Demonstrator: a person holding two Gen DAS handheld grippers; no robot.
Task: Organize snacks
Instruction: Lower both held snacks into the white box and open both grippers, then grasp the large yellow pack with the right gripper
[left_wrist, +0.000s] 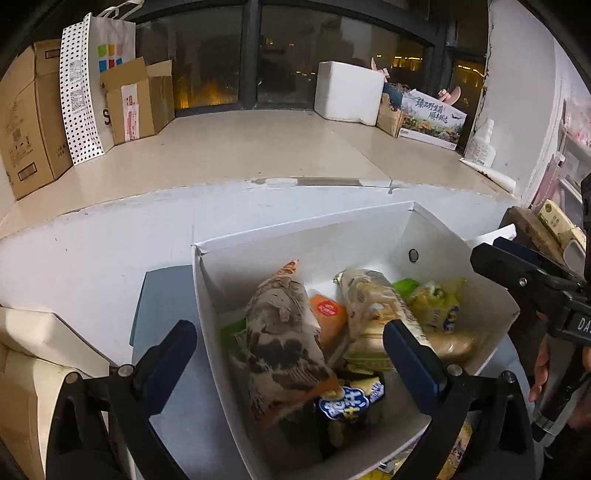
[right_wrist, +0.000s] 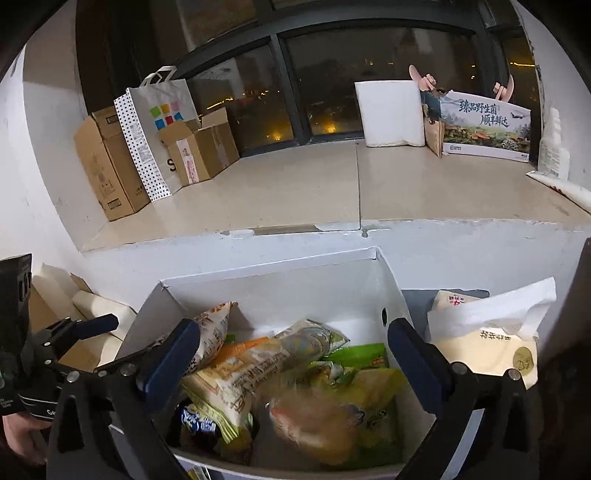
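Jaws spread wide and holding nothing, the left gripper (left_wrist: 290, 349) and the right gripper (right_wrist: 293, 349) hang over a white cardboard box (left_wrist: 388, 229) packed with snack packets. From left, a brown-and-white patterned bag (left_wrist: 284, 343) leans against an orange packet (left_wrist: 327, 310), then a long pale wrapper (left_wrist: 373, 306) and a yellow bag (left_wrist: 439, 306). At far right, outside the box, a tissue pack (right_wrist: 491, 347) sits beside its wall.

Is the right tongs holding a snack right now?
No, the right tongs stand wide open above the white box, with the snacks lying loose below them.
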